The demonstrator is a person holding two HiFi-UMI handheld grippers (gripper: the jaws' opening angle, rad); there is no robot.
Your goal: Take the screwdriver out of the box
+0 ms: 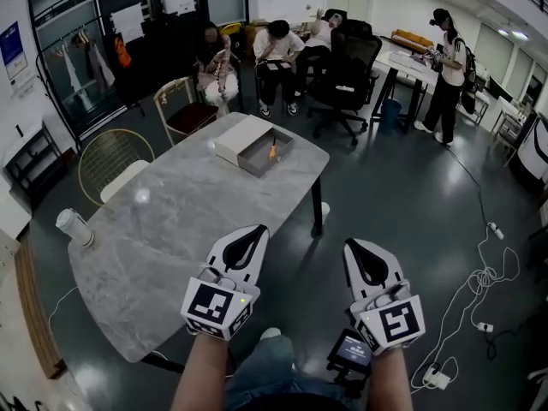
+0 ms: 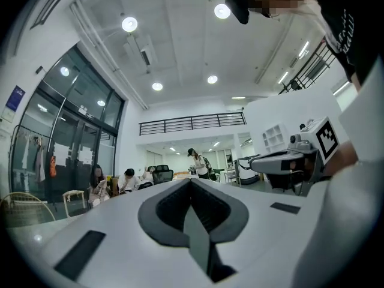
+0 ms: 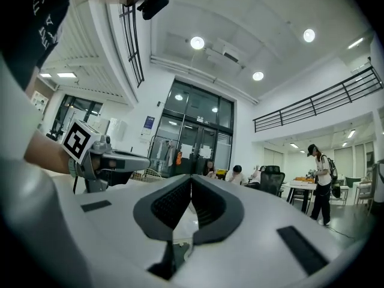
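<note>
An open grey box (image 1: pixel 257 163) stands at the far end of the marble table (image 1: pixel 171 229), with its white lid (image 1: pixel 238 139) lying beside it on the left. Inside the box lies a small orange-handled screwdriver (image 1: pixel 273 151). My left gripper (image 1: pixel 256 231) hovers over the table's near right corner, far short of the box, its jaws shut and empty. My right gripper (image 1: pixel 352 246) is level with it, off the table's edge over the floor, also shut with nothing held. The left gripper view (image 2: pixel 191 180) and right gripper view (image 3: pixel 191 177) both show closed tips.
A white cylinder (image 1: pixel 74 227) stands at the table's left edge. Wire chairs (image 1: pixel 107 157) stand left of the table, and a black office chair (image 1: pixel 347 67) behind it. Several people sit at the back; one stands at the far right. Cables (image 1: pixel 479 281) lie on the floor.
</note>
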